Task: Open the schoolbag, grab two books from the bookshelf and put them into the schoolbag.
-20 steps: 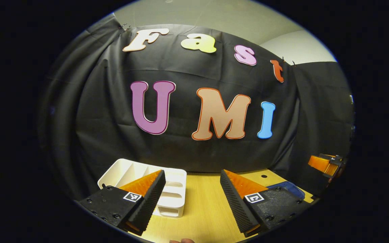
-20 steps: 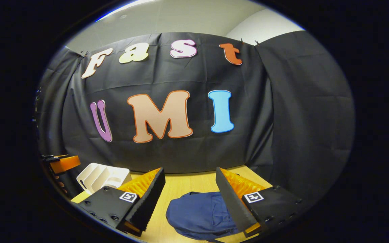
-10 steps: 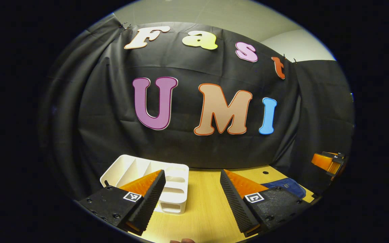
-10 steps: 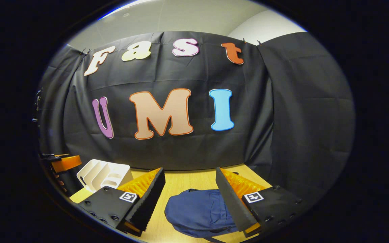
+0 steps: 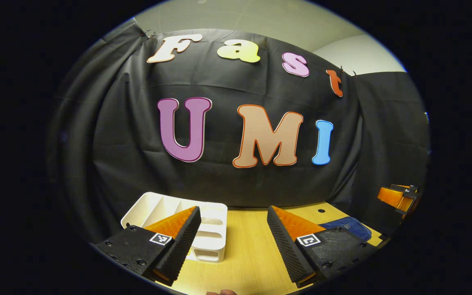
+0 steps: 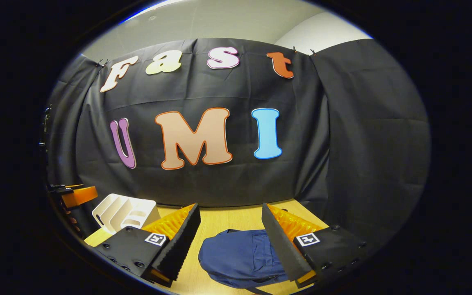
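Low in the right gripper view, the soft dark blue cloth schoolbag (image 6: 240, 258) lies flat on the yellow wooden table (image 6: 228, 219), looking zipped. The right gripper (image 6: 230, 239) and left gripper (image 5: 232, 241) are spread, holding nothing. The white plastic bookshelf (image 5: 178, 209) may hold no books. Floppy cloth could slip or bunch.

Schoolbag (image 5: 346, 226) partly behind fingers (image 5: 289, 241)
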The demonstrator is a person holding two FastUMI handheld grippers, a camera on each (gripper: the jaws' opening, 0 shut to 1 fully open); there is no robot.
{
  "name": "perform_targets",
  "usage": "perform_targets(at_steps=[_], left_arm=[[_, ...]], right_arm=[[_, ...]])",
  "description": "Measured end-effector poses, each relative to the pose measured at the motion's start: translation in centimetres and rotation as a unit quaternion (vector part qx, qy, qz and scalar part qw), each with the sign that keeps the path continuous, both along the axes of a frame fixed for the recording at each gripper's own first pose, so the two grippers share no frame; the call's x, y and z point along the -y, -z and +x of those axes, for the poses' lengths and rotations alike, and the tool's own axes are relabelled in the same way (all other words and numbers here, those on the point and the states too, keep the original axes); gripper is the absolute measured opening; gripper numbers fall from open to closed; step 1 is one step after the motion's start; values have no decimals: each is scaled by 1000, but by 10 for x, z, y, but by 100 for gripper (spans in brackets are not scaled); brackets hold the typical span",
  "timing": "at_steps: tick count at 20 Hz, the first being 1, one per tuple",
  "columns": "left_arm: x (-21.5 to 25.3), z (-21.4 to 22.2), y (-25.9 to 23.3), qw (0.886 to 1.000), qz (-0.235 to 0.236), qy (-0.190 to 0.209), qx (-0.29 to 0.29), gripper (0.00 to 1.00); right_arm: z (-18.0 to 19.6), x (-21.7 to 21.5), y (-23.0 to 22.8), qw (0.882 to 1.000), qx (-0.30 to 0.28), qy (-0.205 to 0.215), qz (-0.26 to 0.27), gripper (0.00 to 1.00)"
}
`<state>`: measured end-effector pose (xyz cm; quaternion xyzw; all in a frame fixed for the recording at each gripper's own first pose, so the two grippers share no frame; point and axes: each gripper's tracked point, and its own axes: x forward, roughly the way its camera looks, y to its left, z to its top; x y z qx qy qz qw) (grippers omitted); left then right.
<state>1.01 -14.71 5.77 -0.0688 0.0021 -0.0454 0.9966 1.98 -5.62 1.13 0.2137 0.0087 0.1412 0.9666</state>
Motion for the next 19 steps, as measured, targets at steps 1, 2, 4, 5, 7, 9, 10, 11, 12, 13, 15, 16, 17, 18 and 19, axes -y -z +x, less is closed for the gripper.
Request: perform_targets(at_steps=[1,2,4,5,7,9,10,11,12,13,15,16,17,18,19], left_arm=[[1,0,-1,1000,1,0,0,94],[1,0,-1,1000,1,1,0,94],[3,0,-1,1000,1,2,1,94],[3,1,-1,1000,1,2,0,94],[4,0,0,1000,1,3,0,94],[9,-1,-2,1000,0,3,-1,94],[9,-2,-1,1000,0,3,-1,94],[9,-2,-2,1000,1,2,-1,94],[9,-2,-1,1000,1,2,0,94],[9,-2,-1,1000,0,2,-1,94],[8,-1,0,1000,0,0,-1,94],[6,-6,-4,1000,0,-1,-1,94],[6,-6,-4,1000,0,-1,-1,94],[6,-6,-4,1000,0,-2,-1,94],[6,-7,-5,1000,0,-2,0,94]], right_arm=[[0,1,0,1000,0,1,2,92],[0,2,-1,1000,0,0,4,91],[0,2,0,1000,0,0,2,92],[0,1,0,1000,1,1,2,94],[1,1,1,1000,-1,0,5,100],[2,2,1,1000,-3,0,4,98],[2,3,0,1000,-3,1,5,95],[2,2,0,1000,-3,1,7,93],[2,2,0,1000,-3,0,8,91],[2,3,1,1000,-3,1,7,91],[2,2,1,1000,-5,0,7,91],[3,2,1,1000,-5,-1,8,91],[3,2,2,1000,-5,0,9,91],[3,3,2,1000,-5,0,9,91],[3,2,1,1000,-6,-1,10,91]])
